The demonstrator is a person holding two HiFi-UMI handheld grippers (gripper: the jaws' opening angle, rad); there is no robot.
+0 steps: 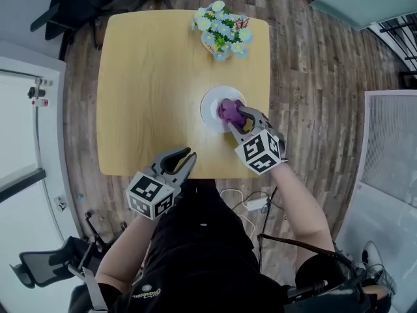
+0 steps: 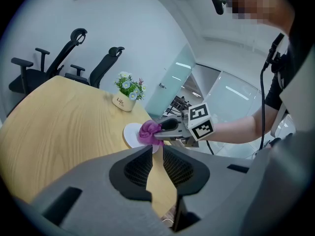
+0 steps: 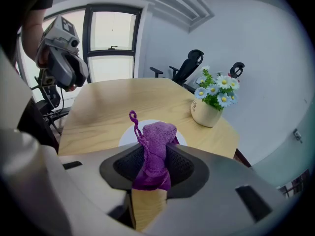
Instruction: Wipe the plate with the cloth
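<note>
Over the plate (image 1: 210, 107), right gripper (image 1: 238, 117) pinches the cloth (image 1: 228, 111), seemingly mid-wipe; left gripper (image 1: 184, 161) barely parted, empty. Next: sweep cloth across.

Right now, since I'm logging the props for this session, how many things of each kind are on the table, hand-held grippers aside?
Plate: 1
Cloth: 1
Flower pot: 1
Total: 3

Wood-plank floor (image 1: 313, 77), black office chairs (image 1: 71, 5), pale walls (image 3: 256, 48), perhaps frosted window (image 3: 110, 38).
</note>
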